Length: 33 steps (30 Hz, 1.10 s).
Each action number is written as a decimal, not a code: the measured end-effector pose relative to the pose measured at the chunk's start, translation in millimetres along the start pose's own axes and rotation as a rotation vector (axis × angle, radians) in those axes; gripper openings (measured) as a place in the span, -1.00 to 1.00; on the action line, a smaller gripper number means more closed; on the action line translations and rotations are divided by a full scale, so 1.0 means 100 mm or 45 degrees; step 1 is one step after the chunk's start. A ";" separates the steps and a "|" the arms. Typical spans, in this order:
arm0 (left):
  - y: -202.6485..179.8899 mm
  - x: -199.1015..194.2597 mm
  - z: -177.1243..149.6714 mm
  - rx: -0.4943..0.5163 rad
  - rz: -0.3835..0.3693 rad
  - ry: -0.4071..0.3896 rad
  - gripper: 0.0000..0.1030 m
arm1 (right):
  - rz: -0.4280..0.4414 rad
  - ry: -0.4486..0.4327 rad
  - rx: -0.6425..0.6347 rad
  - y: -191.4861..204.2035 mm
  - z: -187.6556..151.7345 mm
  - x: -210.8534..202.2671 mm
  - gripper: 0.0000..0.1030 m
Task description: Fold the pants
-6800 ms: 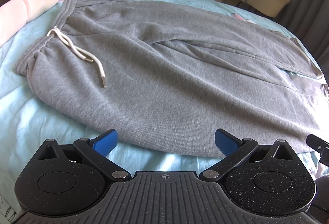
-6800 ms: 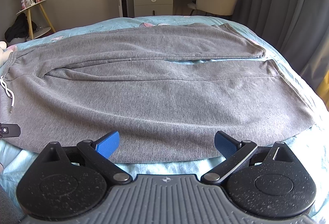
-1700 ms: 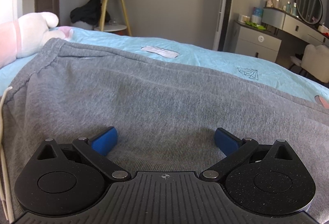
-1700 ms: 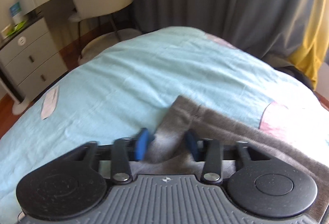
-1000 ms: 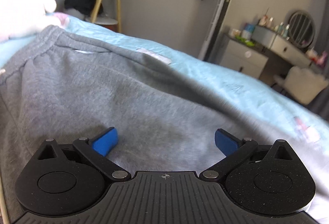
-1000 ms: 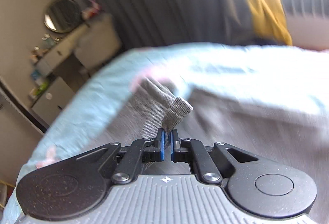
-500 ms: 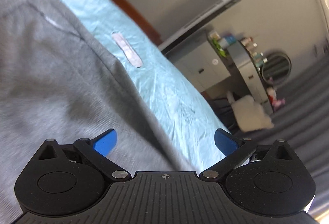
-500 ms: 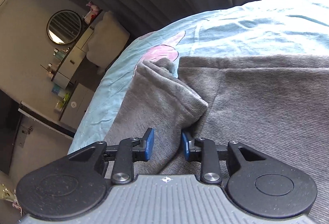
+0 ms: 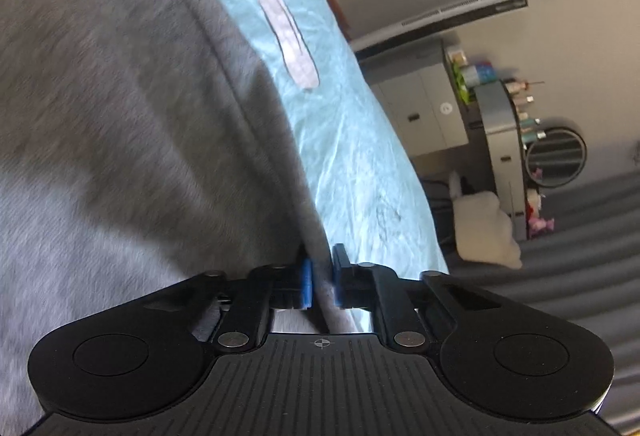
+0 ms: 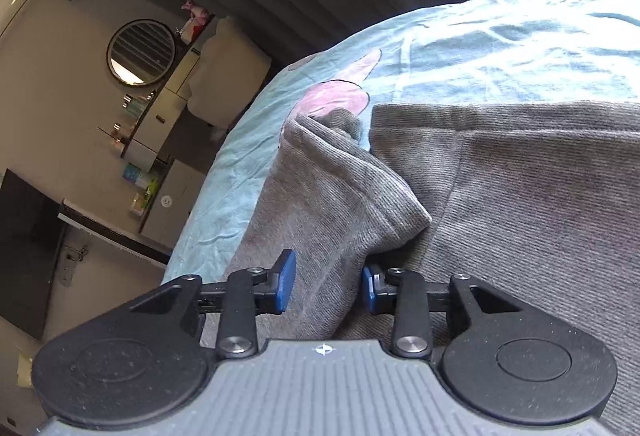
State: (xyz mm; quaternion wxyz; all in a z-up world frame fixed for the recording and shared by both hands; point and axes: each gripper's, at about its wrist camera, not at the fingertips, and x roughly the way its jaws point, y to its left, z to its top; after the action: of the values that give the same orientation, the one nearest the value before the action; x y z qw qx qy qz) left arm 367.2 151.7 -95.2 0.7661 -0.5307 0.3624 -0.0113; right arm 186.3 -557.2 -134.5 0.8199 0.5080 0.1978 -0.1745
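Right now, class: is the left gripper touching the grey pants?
Touching. The left wrist view shows the left gripper shut on the edge of the grey pants, fabric pinched between its blue pads.

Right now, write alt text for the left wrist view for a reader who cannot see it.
The left gripper has its blue-padded jaws shut on the far edge of the grey pants, which fill the left of the tilted view. Beyond that edge lies the light blue bedsheet, with a dresser and round mirror behind.
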 end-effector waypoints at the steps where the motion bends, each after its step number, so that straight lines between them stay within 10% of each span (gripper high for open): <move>1: 0.01 -0.05 -0.03 -0.003 -0.009 -0.014 -0.81 | -0.008 -0.001 -0.013 0.02 0.01 0.00 -0.60; 2: 0.01 -0.10 -0.04 -0.002 -0.023 -0.025 -0.83 | -0.027 -0.002 -0.031 0.05 0.03 -0.01 -0.90; 16: -0.04 -2.07 -1.02 0.296 -0.192 -0.086 -0.85 | 0.089 -0.190 -0.154 0.03 0.38 -1.45 -0.90; 24: 0.67 -2.18 -1.54 0.220 0.209 -0.035 -0.82 | -0.181 -0.059 -0.107 -0.65 0.13 -1.38 -0.90; 28: 0.70 -2.25 -1.39 0.220 0.297 -0.171 -0.19 | -0.191 0.020 -0.047 -0.78 -0.03 -1.28 -0.74; 33: 0.78 -2.23 -1.03 0.215 0.377 -0.237 0.09 | -0.089 0.036 0.022 -0.82 -0.07 -1.29 -0.31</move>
State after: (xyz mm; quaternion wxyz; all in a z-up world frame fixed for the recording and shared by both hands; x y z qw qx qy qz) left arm 115.7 192.2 -56.0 0.8313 -0.4043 0.3619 0.1202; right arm 33.9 -574.1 -135.1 0.8060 0.5103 0.2256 -0.1976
